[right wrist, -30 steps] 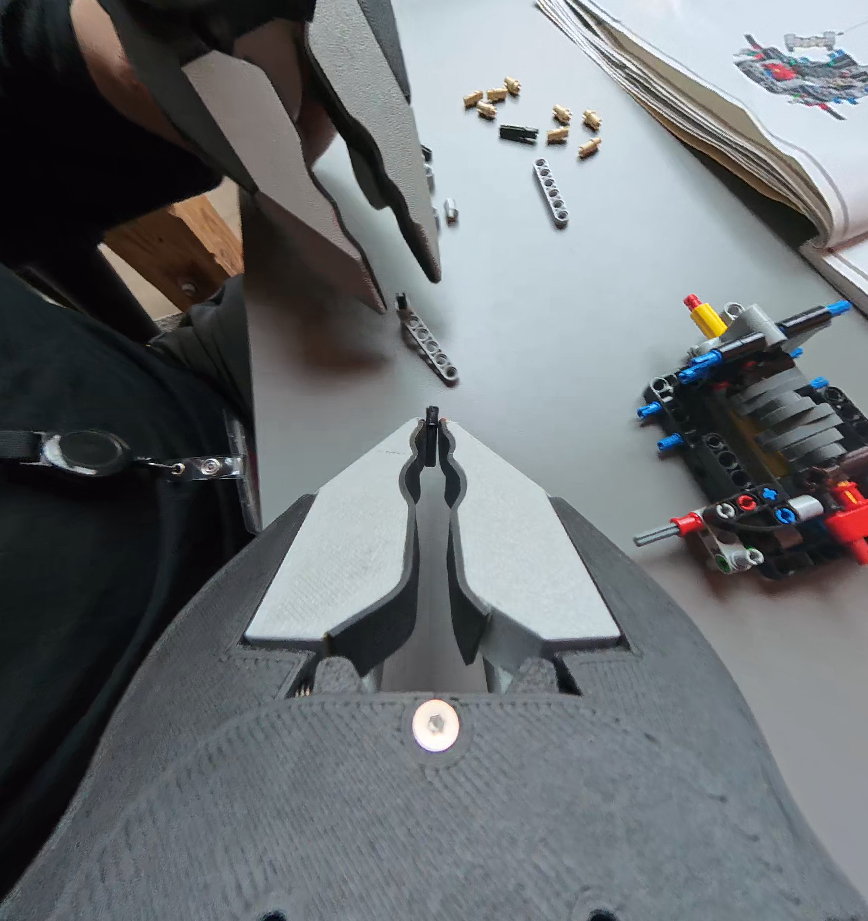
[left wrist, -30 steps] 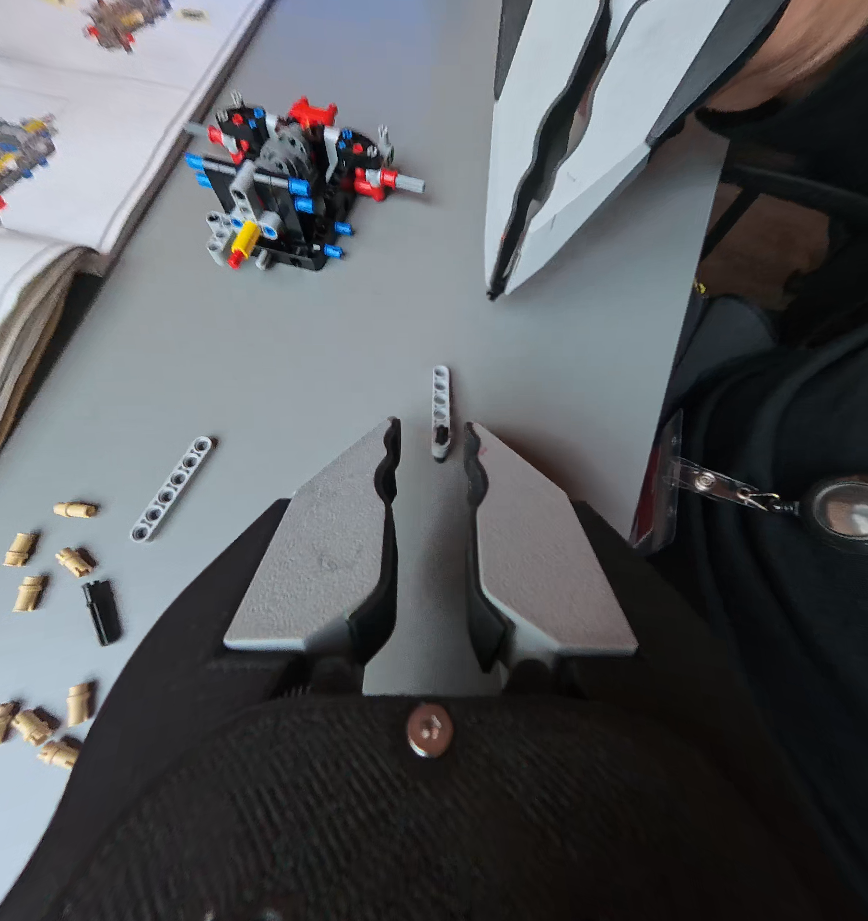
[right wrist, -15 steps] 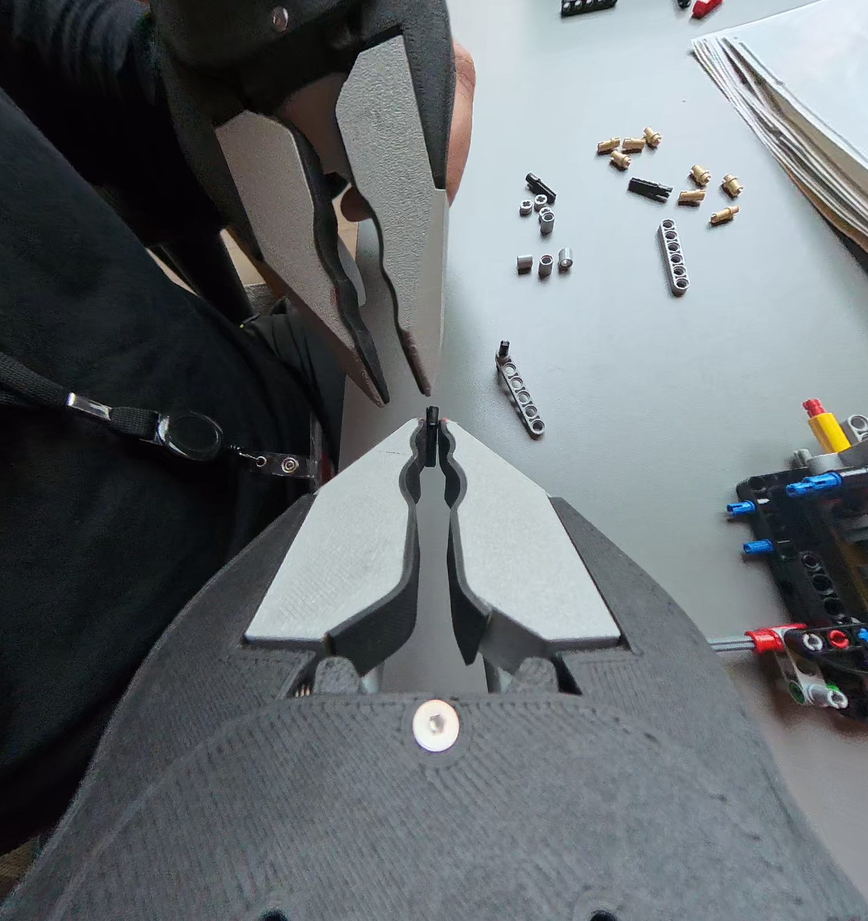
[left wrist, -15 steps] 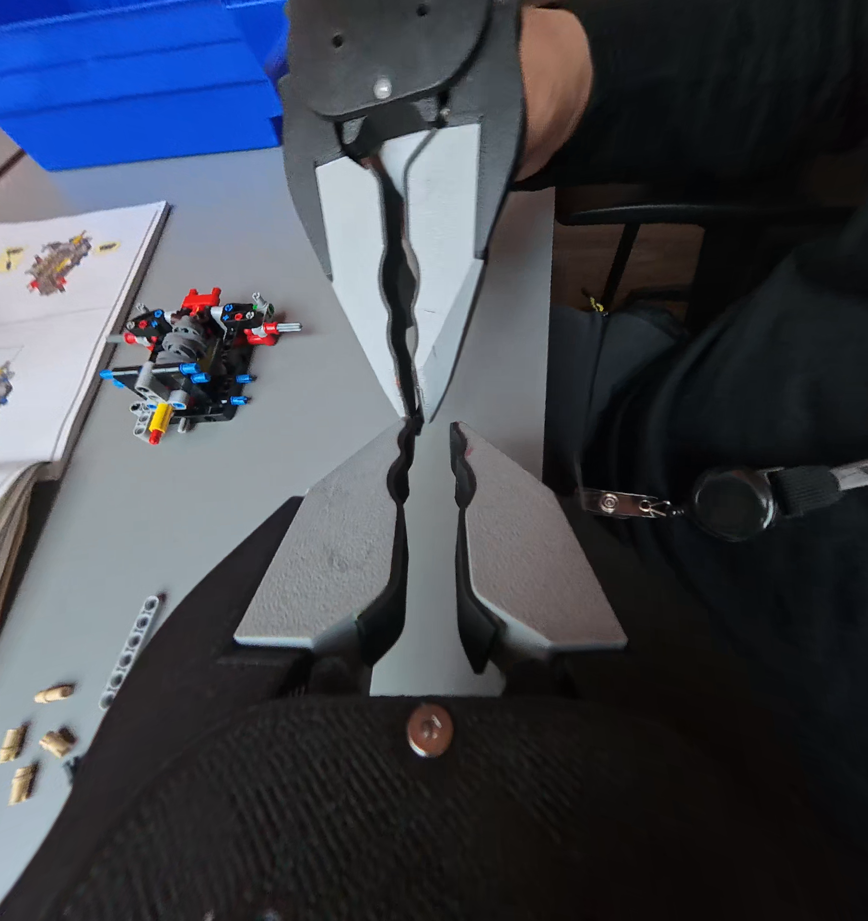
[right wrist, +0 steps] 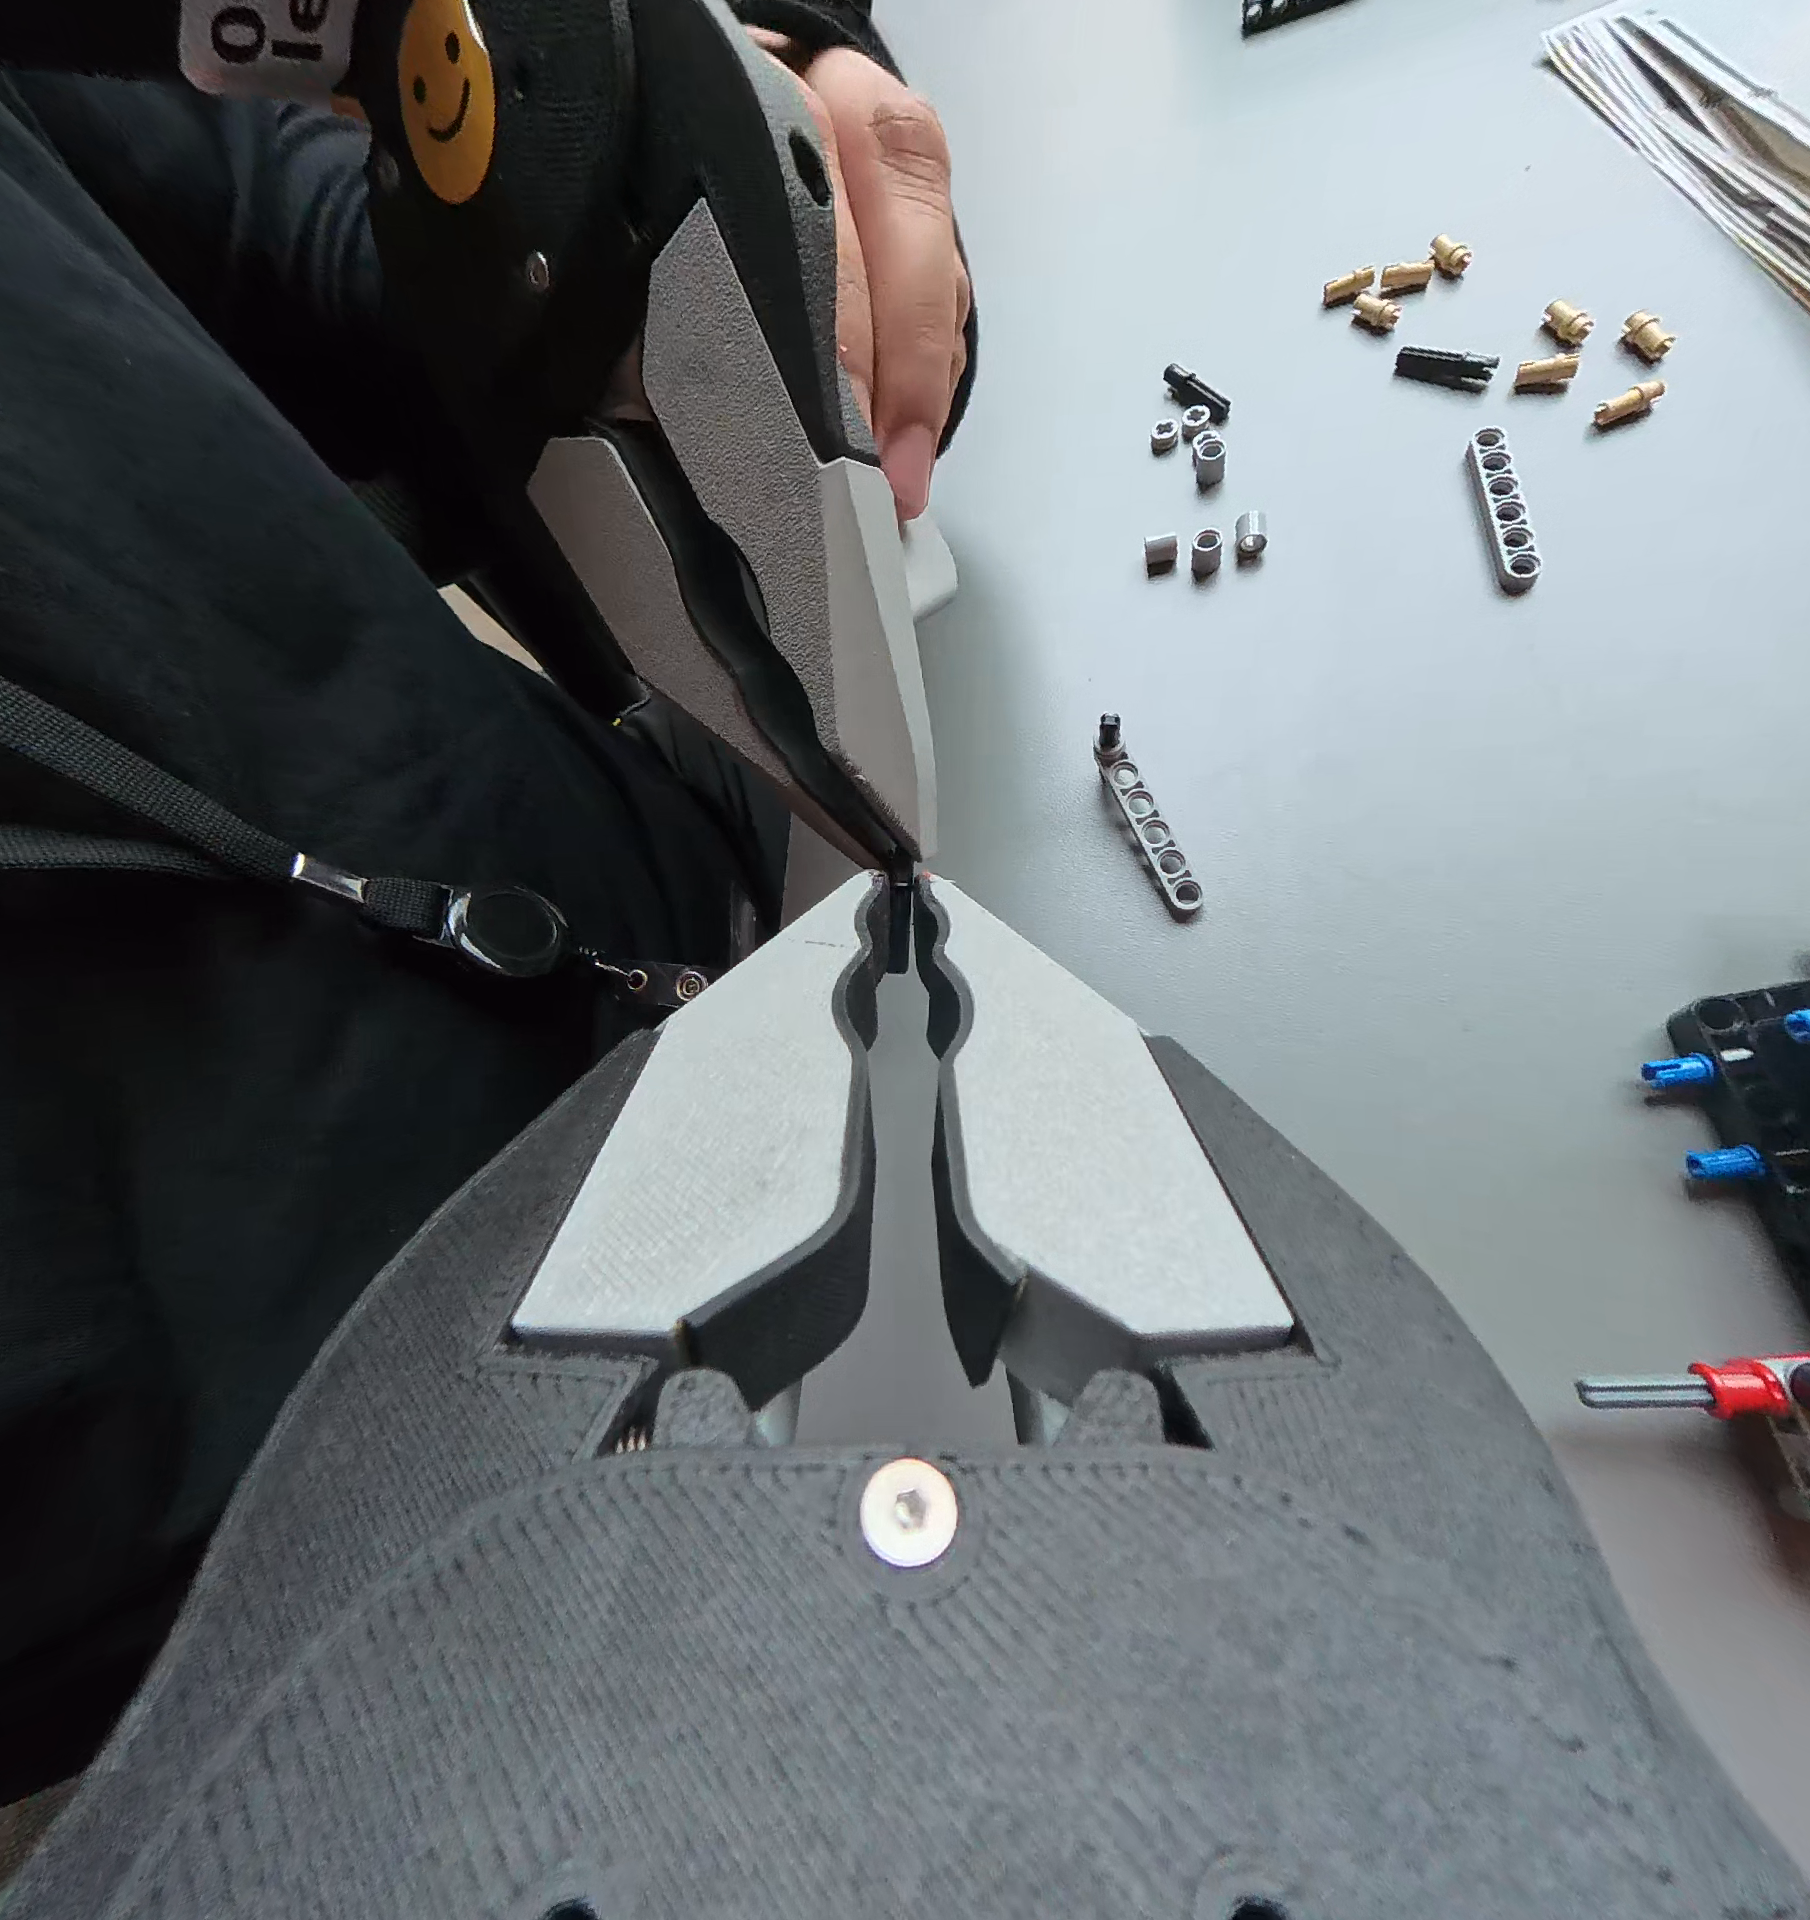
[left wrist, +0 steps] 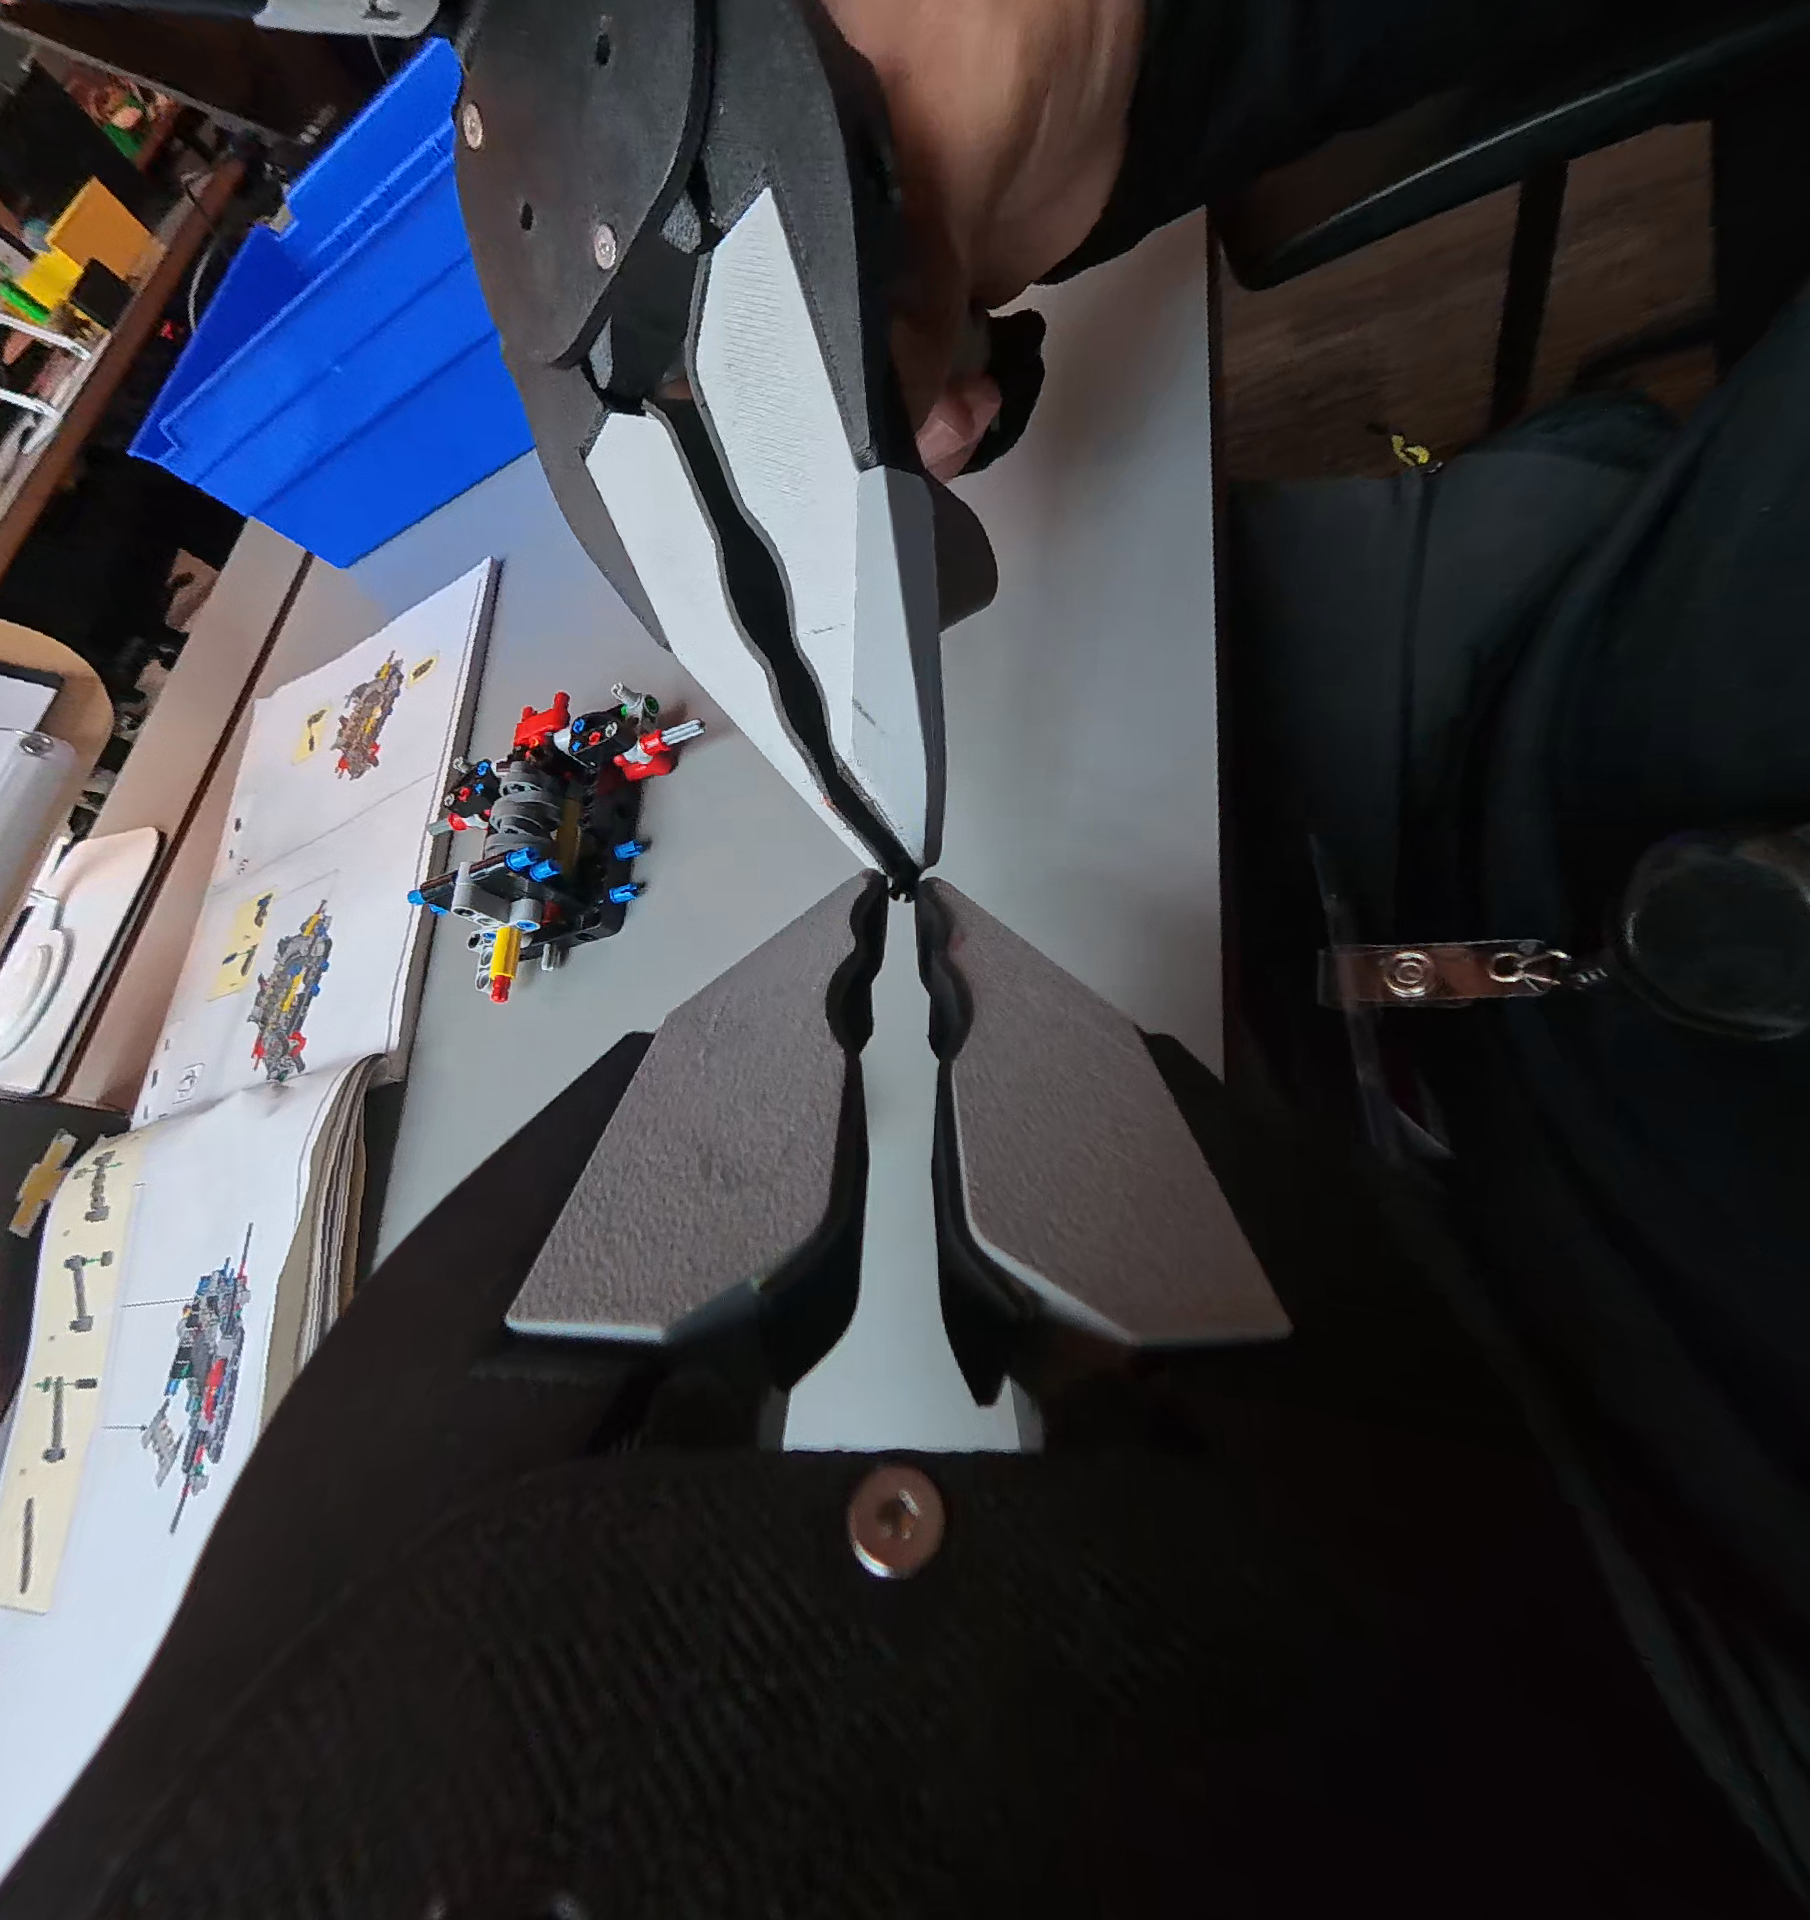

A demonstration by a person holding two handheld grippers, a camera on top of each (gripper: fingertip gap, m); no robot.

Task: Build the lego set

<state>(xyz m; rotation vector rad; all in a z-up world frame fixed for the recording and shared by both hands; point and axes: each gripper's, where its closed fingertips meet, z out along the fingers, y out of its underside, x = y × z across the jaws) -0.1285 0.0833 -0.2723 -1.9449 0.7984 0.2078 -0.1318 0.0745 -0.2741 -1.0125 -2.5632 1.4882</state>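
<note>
My right gripper (right wrist: 898, 891) is shut on a small black pin (right wrist: 896, 935) and holds it in the air over the table's near edge. My left gripper (left wrist: 901, 891) meets it tip to tip, and its jaws are closed onto the pin's free end. In the right wrist view the left gripper (right wrist: 899, 857) comes down from the upper left. In the left wrist view the right gripper (left wrist: 906, 868) comes down from above. The partly built black, grey, red and blue lego model (left wrist: 548, 831) stands on the grey table (left wrist: 1088, 727) and also shows in the right wrist view (right wrist: 1794, 1143).
A grey beam with a black pin in its end (right wrist: 1150, 821) lies close by. Farther off lie another grey beam (right wrist: 1503, 509), grey bushes (right wrist: 1207, 499), tan pins (right wrist: 1545, 332) and a black pin (right wrist: 1446, 366). The open instruction book (left wrist: 340, 831) and blue bins (left wrist: 361, 343) lie beyond. The person's torso is beside the table edge. The grippers are tip to tip, or close to it. The grey beam (right wrist: 1503, 509) is about 15 centimetres from both grippers' fingertips.
Both grippers rose from the table and came together tip to tip. The left gripper left the grey beam on the table and its jaws narrowed onto the pin that the right gripper holds.
</note>
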